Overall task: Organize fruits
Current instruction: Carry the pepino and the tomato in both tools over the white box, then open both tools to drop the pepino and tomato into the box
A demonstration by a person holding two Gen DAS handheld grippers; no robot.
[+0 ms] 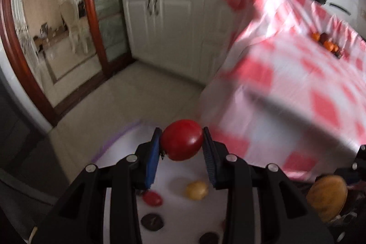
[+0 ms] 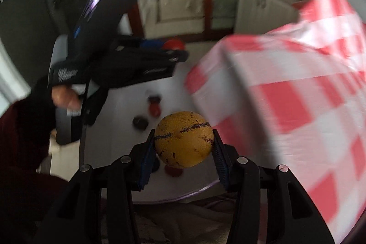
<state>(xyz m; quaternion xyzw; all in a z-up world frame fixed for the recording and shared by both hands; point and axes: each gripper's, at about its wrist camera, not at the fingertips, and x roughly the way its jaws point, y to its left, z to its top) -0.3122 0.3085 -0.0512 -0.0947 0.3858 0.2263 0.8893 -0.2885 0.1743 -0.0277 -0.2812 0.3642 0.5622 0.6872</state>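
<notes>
My left gripper (image 1: 181, 141) is shut on a red round fruit (image 1: 181, 143), held above a white round surface (image 1: 173, 177). On that surface lie a yellow fruit (image 1: 196, 190), a small red fruit (image 1: 152, 198) and two dark fruits (image 1: 152, 221). My right gripper (image 2: 183, 141) is shut on a yellow-orange fruit (image 2: 184, 140) marked with dark streaks; it also shows at the right edge of the left wrist view as the yellow-orange fruit (image 1: 327, 197). The left gripper (image 2: 160, 52) with its red fruit (image 2: 174, 45) appears in the right wrist view, held by a gloved hand (image 2: 61, 95).
A table under a red-and-white checked cloth (image 1: 297, 74) stands to the right, with orange and dark fruits (image 1: 326, 42) far back on it. White cabinets (image 1: 164, 26) and a wood-framed glass door (image 1: 91, 15) lie beyond a tiled floor (image 1: 128, 93).
</notes>
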